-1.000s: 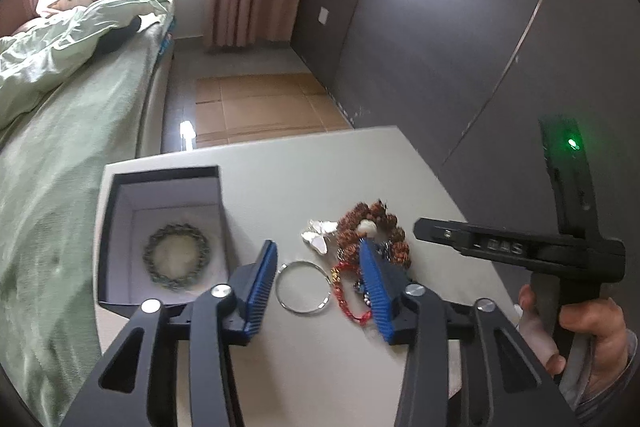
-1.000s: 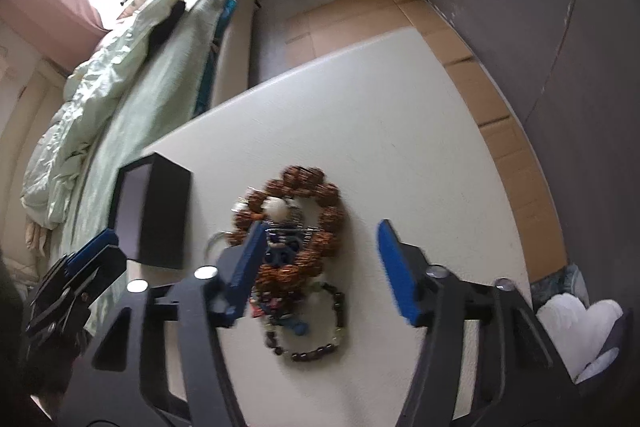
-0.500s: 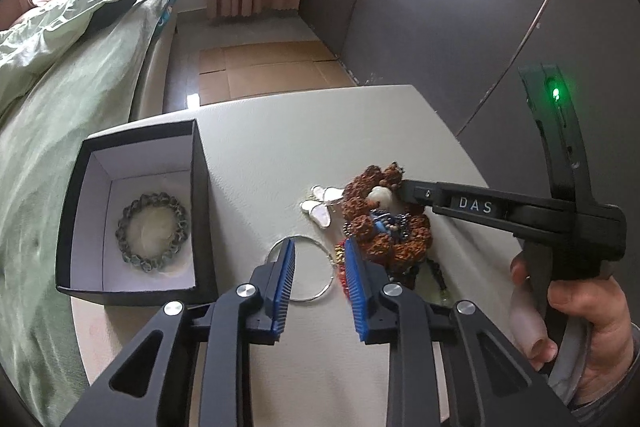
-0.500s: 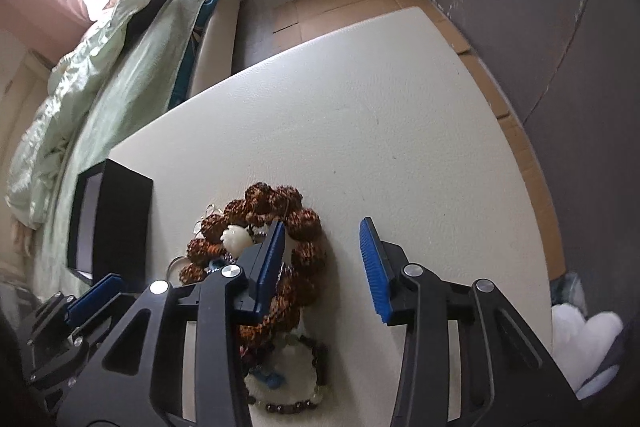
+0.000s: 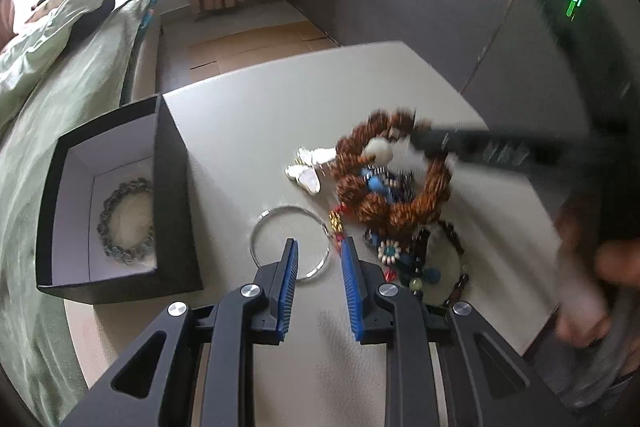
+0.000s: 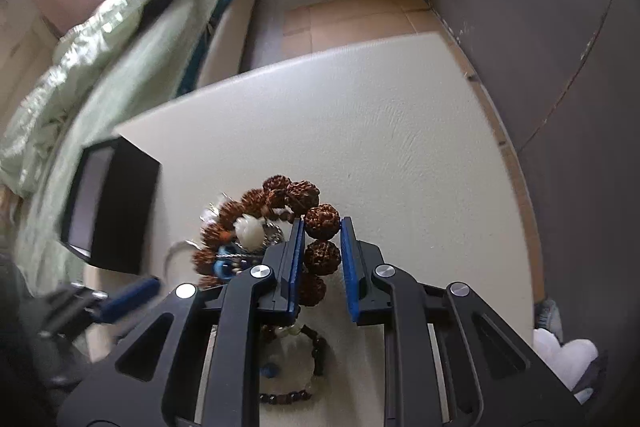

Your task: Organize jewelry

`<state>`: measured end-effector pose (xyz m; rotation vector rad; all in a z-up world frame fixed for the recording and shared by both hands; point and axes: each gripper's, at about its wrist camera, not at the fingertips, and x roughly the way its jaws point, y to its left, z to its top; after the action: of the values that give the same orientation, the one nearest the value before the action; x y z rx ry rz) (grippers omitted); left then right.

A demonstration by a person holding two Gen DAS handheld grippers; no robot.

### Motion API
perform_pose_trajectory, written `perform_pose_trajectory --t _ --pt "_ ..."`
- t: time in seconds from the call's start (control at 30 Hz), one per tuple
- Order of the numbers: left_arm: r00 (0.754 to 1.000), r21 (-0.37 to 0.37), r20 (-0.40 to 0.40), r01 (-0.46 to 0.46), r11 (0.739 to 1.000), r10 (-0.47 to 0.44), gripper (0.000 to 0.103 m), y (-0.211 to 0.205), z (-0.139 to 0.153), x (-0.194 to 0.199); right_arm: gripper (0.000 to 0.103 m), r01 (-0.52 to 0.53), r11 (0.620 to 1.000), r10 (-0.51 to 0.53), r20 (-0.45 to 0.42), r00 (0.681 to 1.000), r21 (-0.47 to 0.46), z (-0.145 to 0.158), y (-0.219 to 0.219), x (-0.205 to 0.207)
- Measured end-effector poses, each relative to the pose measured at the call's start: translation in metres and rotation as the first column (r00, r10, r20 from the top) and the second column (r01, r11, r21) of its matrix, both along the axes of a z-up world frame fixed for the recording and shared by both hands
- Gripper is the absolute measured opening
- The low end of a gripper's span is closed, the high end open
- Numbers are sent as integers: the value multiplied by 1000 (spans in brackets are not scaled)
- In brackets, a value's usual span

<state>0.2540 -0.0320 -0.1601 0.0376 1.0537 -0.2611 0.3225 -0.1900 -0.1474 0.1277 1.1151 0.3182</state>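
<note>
A brown seed-bead bracelet [image 6: 320, 223] with one white bead [image 6: 249, 230] is pinched between my right gripper's [image 6: 320, 227] blue pads; it also shows, blurred, in the left wrist view [image 5: 384, 195]. My left gripper [image 5: 318, 249] is narrowly open and empty over the near edge of a silver bangle [image 5: 290, 245]. A pile of small beaded pieces [image 5: 400, 255] and a white butterfly piece [image 5: 306, 173] lie on the white table [image 6: 400, 131]. An open black box [image 5: 172, 187] holds a grey-green bracelet [image 5: 126, 223].
A bed with green bedding [image 5: 60, 67] runs along the table's left side. A dark wall panel [image 6: 540, 27] stands to the right. A dark bead bracelet [image 6: 312, 359] lies under my right gripper.
My right gripper has moved forward and closed on the brown seed-bead bracelet. My left gripper has narrowed and come closer to the silver bangle.
</note>
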Motion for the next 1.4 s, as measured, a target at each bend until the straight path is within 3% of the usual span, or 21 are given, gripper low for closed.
perform_pose_trajectory --t 0.37,0.4,0.43,0.5,0.57,0.67,0.8,1.0,1.17,1.4 --pt "1000 107 10 -7 994 6 22 -8 -16 -1 18 27 995 -38 111 993 100 40 -19 -16" --pt "1000 120 6 -15 993 15 31 -9 -17 -1 18 27 994 -38 114 993 101 40 -20 -17" --pt "1000 131 8 -21 991 20 54 -9 -18 -1 18 28 994 -40 115 993 102 40 -21 -18" --pt "999 150 48 -31 988 24 72 -10 -14 -3 18 31 994 -42 109 993 103 40 -22 -17" --pt "997 155 81 -14 988 2 79 -13 -9 -5 18 30 994 -42 111 993 104 41 -23 -15" --pt "998 166 67 -17 986 5 77 -12 -13 -4 18 30 994 -42 111 993 108 41 -24 -15" --pt "999 116 19 -44 992 43 59 0 -17 3 18 34 993 -47 113 992 116 42 -29 -15" --pt "999 67 19 -34 997 33 58 8 -13 3 18 45 991 -60 112 992 127 44 -37 -15" --pt "1000 122 2 -16 992 16 58 -1 -23 2 18 46 990 -61 115 991 135 46 -39 -17" --pt "999 105 22 -32 994 30 53 -1 -23 11 19 73 979 -105 164 981 191 62 -49 -24"
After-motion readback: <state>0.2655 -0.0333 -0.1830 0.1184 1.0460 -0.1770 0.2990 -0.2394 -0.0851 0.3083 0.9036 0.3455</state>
